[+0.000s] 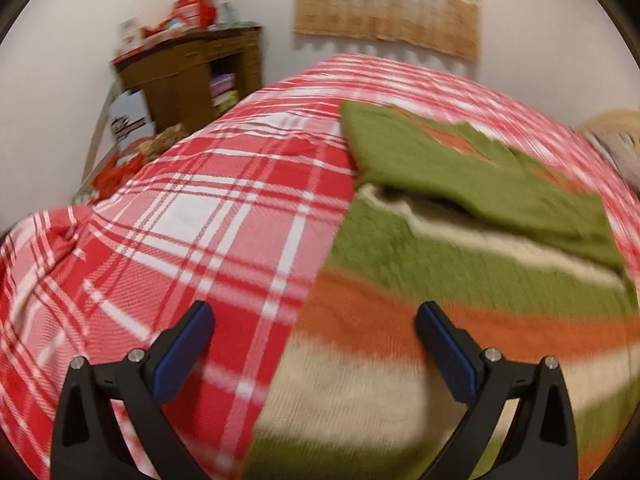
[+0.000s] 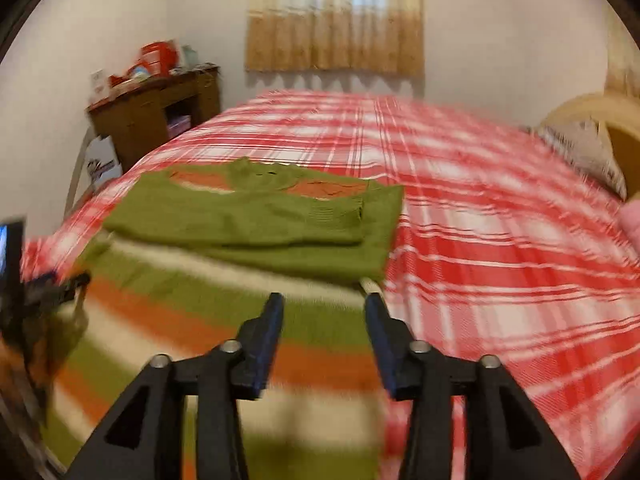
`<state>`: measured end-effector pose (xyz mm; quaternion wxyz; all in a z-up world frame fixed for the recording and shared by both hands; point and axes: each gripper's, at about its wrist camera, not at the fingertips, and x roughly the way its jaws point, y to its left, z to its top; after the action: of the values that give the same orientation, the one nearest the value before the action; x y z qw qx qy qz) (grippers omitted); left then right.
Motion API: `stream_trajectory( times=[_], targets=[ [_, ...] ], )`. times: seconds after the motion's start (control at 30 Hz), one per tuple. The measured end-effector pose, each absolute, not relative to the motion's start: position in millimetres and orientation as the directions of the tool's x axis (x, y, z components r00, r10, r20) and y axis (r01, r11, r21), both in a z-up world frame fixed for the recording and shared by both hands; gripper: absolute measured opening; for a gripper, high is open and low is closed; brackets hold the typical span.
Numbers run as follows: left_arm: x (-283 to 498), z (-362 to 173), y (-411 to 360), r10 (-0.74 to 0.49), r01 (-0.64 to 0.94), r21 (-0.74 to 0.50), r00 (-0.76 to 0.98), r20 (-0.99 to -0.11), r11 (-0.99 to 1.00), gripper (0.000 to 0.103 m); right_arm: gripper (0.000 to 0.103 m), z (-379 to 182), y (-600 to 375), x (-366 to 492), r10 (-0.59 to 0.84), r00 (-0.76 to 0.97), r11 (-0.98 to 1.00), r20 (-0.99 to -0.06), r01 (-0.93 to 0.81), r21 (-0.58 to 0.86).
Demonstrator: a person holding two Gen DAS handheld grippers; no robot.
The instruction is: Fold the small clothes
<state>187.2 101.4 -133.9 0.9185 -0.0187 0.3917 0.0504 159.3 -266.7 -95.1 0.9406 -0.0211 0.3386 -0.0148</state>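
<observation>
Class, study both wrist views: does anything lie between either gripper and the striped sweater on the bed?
Nothing visible does. The left gripper hangs open over the sweater's near left edge; the right gripper, jaws apart and empty, hangs over its striped body. Only the plaid bedspread lies around it.

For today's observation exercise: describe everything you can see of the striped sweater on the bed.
The striped sweater looks knitted, with green, orange and cream bands. It lies flat on the red plaid bedcover, its green sleeves folded across the upper body and orange showing near the neckline. Its lower part reaches toward both cameras. Nothing grips it: the left gripper and right gripper hover open above it. Blur hides finer detail.
</observation>
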Motion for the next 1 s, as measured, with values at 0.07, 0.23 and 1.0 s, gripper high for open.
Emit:
stream_trajectory(
  times=[0.07, 0.23, 1.0],
  targets=[
    [159.0, -127.9, 103.5, 0.039, -0.056, -0.002, 0.717, -0.696, 0.998, 0.103, 0.049, -94.1, -269.7, 115.7, -0.042, 0.778, 0.998, -0.626, -0.003, -0.071],
    [111.7, -122.2, 96.5, 0.037, 0.021, 0.081, 0.754, -0.656, 0.996, 0.103, 0.049, -121.3, -289.7, 50.0, -0.014, 0.720, 0.999, -0.694, 0.038, 0.019],
    [40.5, -88.6, 116.6, -0.019, 0.081, 0.081, 0.817, -0.576, 0.993, 0.103, 0.034, -193.9, -263.0, -4.2, 0.329, 0.530, 0.927, -0.781, -0.022, 0.375]
  ],
)
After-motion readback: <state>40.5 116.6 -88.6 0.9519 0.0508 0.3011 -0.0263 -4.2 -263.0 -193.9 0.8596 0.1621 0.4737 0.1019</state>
